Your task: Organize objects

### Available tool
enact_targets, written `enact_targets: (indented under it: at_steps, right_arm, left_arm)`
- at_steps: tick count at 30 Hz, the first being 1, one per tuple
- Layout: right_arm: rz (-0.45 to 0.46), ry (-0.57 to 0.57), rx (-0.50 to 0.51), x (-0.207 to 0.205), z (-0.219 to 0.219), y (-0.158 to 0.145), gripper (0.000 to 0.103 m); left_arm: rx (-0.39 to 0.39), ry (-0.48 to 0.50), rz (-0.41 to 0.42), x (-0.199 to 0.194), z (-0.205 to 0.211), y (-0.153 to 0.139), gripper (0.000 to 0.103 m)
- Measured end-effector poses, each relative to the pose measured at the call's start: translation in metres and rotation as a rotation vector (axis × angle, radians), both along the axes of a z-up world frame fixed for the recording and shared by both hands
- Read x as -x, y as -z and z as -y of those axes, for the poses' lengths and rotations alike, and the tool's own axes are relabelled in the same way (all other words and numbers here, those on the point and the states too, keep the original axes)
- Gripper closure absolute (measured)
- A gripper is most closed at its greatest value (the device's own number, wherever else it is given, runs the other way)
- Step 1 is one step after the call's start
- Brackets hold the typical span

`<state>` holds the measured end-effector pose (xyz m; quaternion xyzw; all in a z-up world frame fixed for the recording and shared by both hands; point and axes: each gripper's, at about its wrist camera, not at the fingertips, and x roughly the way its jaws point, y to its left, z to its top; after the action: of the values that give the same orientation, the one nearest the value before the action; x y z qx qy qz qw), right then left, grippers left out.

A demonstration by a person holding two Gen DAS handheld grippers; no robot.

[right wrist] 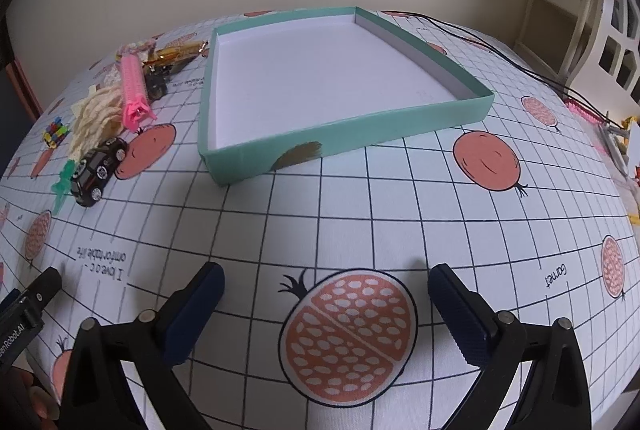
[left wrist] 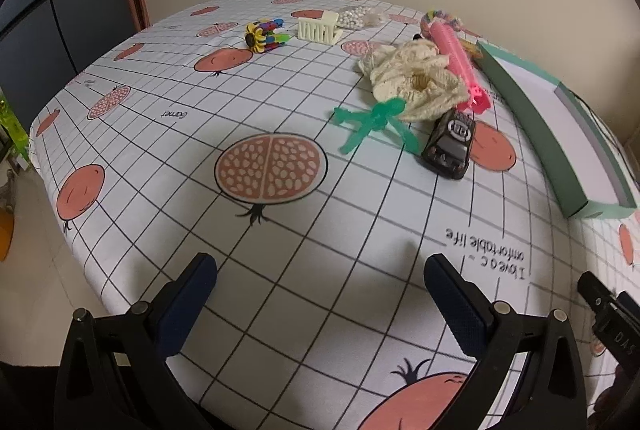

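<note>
A shallow teal box (right wrist: 400,122) with a white inside stands empty on the table; its long side (left wrist: 532,122) runs along the right of the left wrist view. Left of it lies a cluster: a black toy car (left wrist: 450,142) (right wrist: 96,170), a green plastic figure (left wrist: 372,120) (right wrist: 64,182), a cream knitted piece (left wrist: 416,82) (right wrist: 96,118) and a pink comb-like clip (left wrist: 460,66) (right wrist: 134,86). Farther off lie a cream hair claw (left wrist: 318,28), a colourful block toy (left wrist: 266,34) (right wrist: 56,132) and a bag of white beads (left wrist: 354,16). My left gripper (left wrist: 320,270) and right gripper (right wrist: 326,280) hover open and empty above the cloth.
The table wears a white grid cloth (left wrist: 160,150) printed with pomegranates. Gold-wrapped items (right wrist: 176,56) lie behind the cluster. A black cable (right wrist: 520,66) trails at the back right. A white cabinet (right wrist: 616,30) stands right; a wall lies behind.
</note>
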<state>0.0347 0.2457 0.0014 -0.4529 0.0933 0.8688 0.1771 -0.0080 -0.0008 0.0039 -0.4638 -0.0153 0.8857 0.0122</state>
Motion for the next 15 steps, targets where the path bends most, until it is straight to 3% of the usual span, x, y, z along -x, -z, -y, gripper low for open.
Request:
enact_targets:
  at_steps: [5, 15]
  right_arm:
    - [-0.038, -0.029, -0.035, 0.005, 0.008, -0.022, 0.001]
    - [-0.099, -0.182, -0.077, 0.048, 0.044, -0.098, 0.001]
  left_arm:
    - [-0.033, -0.014, 0.006, 0.012, 0.003, -0.02, 0.0]
    - [-0.063, -0.034, 0.021, 0.058, 0.015, -0.079, 0.0]
